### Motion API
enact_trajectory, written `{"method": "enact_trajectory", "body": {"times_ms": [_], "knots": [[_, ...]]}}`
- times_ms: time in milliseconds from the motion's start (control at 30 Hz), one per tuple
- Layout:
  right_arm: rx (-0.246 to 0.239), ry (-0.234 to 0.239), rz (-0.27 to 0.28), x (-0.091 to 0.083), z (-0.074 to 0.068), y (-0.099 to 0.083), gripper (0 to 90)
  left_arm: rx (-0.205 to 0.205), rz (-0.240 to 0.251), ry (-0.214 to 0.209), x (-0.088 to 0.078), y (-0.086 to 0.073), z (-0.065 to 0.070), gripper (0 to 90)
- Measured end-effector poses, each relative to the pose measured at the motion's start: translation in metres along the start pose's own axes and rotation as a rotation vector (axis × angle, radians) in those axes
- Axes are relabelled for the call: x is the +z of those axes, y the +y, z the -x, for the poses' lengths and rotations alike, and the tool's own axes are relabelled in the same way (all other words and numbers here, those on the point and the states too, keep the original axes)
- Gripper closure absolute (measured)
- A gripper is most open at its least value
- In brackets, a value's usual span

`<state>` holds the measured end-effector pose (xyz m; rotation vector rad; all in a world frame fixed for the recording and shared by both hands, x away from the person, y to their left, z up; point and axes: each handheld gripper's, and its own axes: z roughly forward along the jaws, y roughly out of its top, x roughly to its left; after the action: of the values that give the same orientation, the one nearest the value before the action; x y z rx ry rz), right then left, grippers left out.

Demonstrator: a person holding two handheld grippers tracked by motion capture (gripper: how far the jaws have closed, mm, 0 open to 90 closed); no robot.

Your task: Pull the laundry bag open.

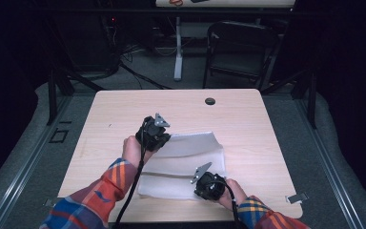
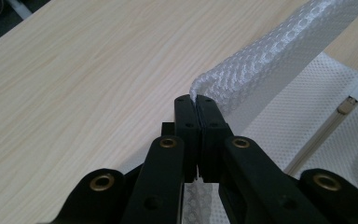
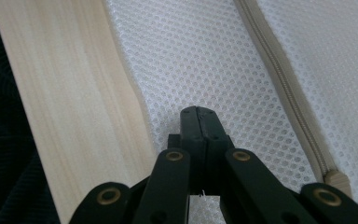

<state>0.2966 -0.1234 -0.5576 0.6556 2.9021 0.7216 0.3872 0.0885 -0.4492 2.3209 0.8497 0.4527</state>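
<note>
A white mesh bag (image 1: 186, 155) with a zipper (image 3: 284, 79) lies flat on the light wood table (image 1: 124, 109). My left gripper (image 1: 167, 138) is at the bag's far left corner, shut on the mesh, and that edge (image 2: 270, 60) is raised into a rolled fold off the table. At the bag's near edge my right gripper (image 1: 197, 189) points along the fabric (image 3: 214, 60), jaws shut, with mesh caught between them. In the left gripper view the zipper (image 2: 326, 126) runs to the right of the fold.
A round cable hole (image 1: 210, 101) sits near the table's far edge. A small metal clip (image 1: 297, 197) lies at the near right corner. A dark chair (image 1: 238, 43) and a table leg (image 1: 178, 47) stand on the floor beyond the table.
</note>
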Motion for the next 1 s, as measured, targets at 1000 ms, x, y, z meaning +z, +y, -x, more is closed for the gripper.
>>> {"method": "enact_trajectory", "body": {"times_ms": [1000], "knots": [[-0.017, 0.103, -0.004, 0.001, -0.007, 0.000, 90.0, -0.021, 0.018, 0.141, 0.011, 0.031, -0.031, 88.8]]}}
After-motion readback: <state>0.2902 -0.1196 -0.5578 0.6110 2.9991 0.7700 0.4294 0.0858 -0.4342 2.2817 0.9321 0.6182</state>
